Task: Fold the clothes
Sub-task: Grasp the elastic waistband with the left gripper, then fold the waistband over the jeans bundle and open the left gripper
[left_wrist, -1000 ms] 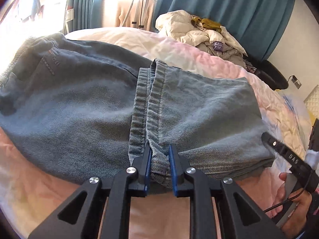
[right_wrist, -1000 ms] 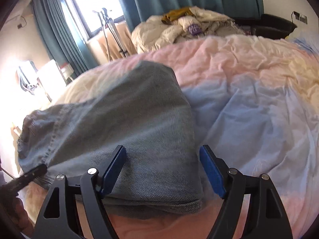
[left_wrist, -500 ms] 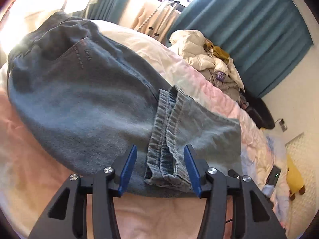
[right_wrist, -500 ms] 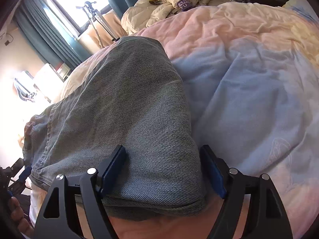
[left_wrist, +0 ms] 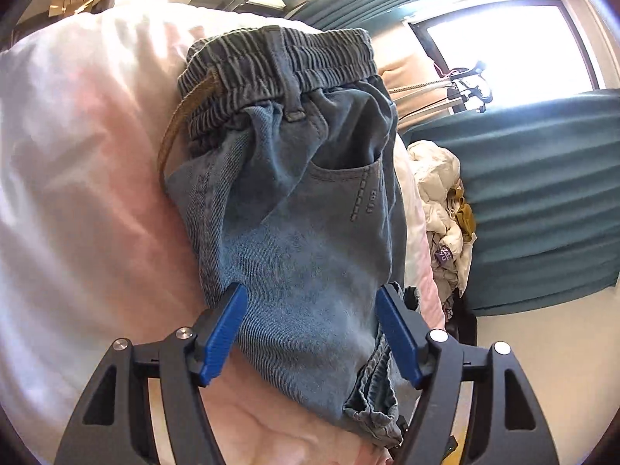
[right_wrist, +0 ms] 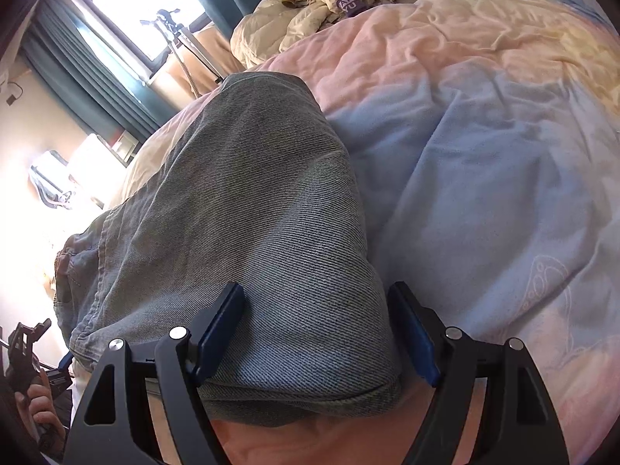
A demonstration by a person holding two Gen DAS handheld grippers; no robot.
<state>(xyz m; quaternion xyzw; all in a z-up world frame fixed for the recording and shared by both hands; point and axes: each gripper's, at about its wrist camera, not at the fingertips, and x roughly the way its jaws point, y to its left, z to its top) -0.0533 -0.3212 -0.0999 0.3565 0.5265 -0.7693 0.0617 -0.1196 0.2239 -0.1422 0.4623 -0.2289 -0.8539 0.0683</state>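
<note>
The left hand-held gripper hangs over the jeans with its two blue pads spread wide, one on each side of the folded denim, gripping nothing. The near edge of the jeans runs between the pads, and whether either pad touches the cloth cannot be told. Just right of that gripper, the stacked leg hems bunch up at the jeans' lower corner. Further up the jeans from the gripper comes the back pocket with its stitched edge, then the gathered elastic waistband at the far end, a tan strip showing along its left side.

The right hand-held gripper is spread just as wide, its pads straddling the rounded folded end of the jeans, again clamping nothing. From that gripper the denim runs away up and to the left across the bed.

Under the jeans lies the bed's quilt, pink beside the denim and turning pale blue to the right of it. Beyond the jeans, at the far side of the bed, sits a heap of cream and mustard clothes. Behind the heap hang teal curtains beside a bright window, with a tripod stand in front of the glass. To the left of the jeans, low in the right wrist view, the person's left hand holds a dark handle.
</note>
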